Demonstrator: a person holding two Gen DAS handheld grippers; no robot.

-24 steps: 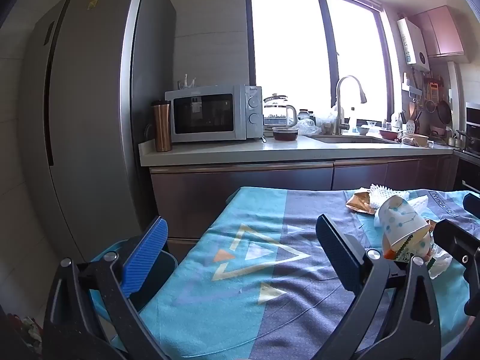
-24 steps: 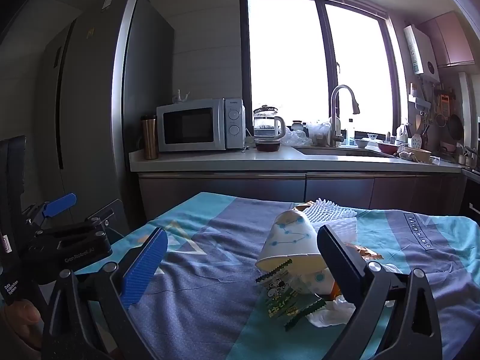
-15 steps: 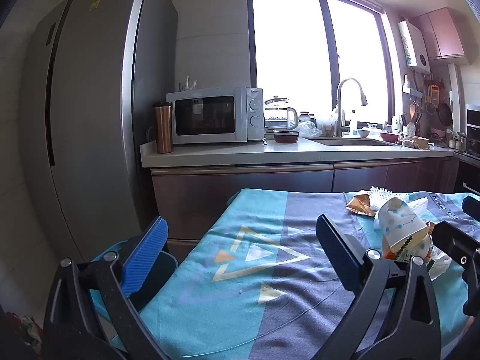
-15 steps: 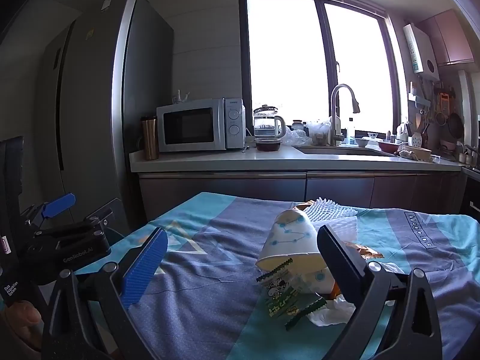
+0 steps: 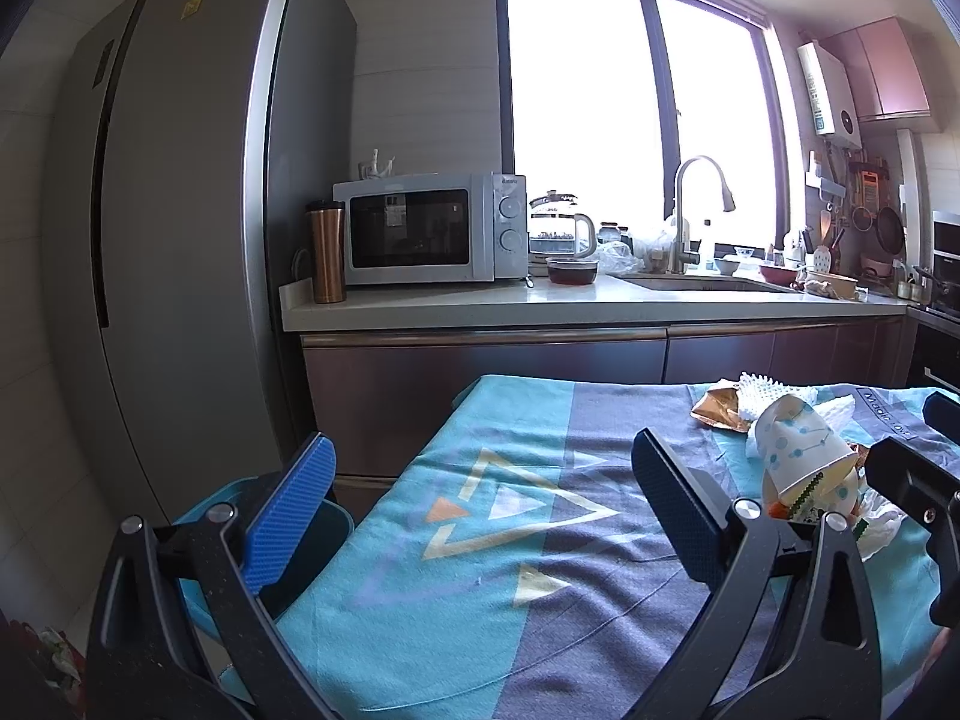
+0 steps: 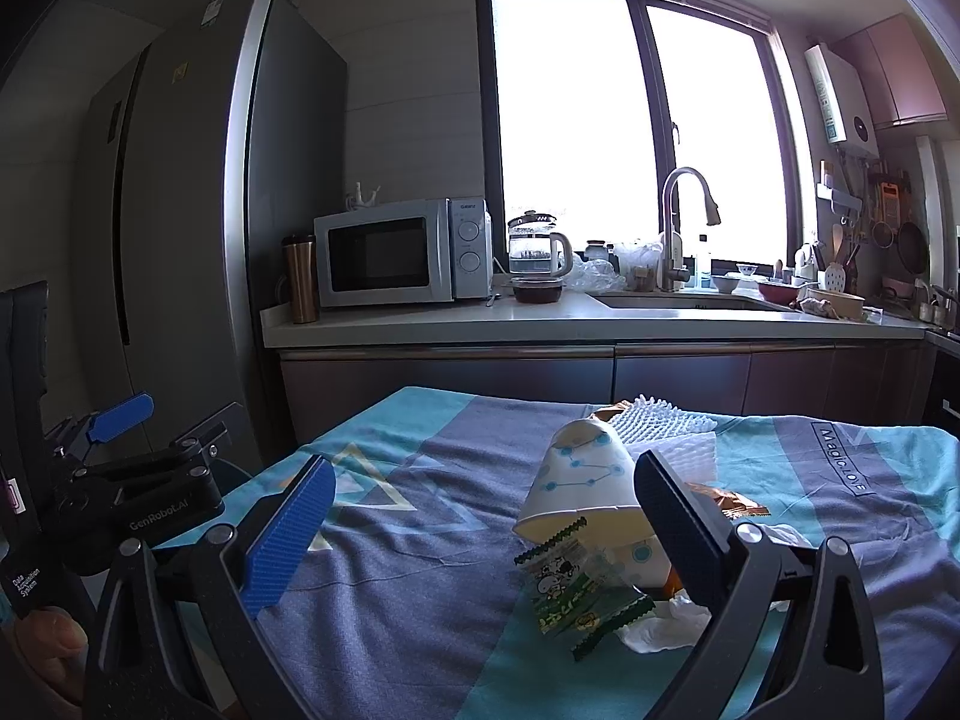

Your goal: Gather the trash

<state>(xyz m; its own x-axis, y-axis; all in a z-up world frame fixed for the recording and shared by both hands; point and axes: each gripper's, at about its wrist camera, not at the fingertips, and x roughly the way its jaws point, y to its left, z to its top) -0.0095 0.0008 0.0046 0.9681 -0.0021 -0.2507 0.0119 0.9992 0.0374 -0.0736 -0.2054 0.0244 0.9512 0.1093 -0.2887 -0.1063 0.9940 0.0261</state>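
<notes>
Two hand-held grippers over one table, both tilted slightly down toward the cloth. Left gripper (image 5: 483, 483): jaws spread wide apart, nothing between the blue pads, only bare cloth below. Right gripper (image 6: 486, 495): jaws equally wide apart, nothing gripped; the trash lies on the cloth in the gap, close to the right-hand finger.

Left to right, far side of the room: one tall grey refrigerator (image 5: 180, 210); one copper travel mug (image 5: 327, 252) standing upright on the counter (image 5: 480, 306); one white microwave (image 5: 429, 228) just beside it; one glass kettle (image 5: 558, 231); one dark lidded bowl (image 5: 572, 270) in front of the kettle; one sink tap (image 5: 690, 210) before the two-pane window (image 5: 630, 108). Utensils hang on the wall at far right; count not legible.

Table: one tablecloth (image 6: 420, 540), teal and grey-blue with triangle print. Trash pile sits toward its right part, well apart from the left gripper. Counted in it: one paper cup (image 6: 579, 492) with blue dots, lying on its side, mouth toward the near edge; one green snack wrapper (image 6: 576, 588) touching the cup's rim; one crumpled white tissue (image 6: 660, 627) under the wrapper; one white foam net sleeve (image 6: 654, 423) behind the cup; one brown foil wrapper (image 6: 735, 501) at the right, partly hidden by the gripper finger.
</notes>
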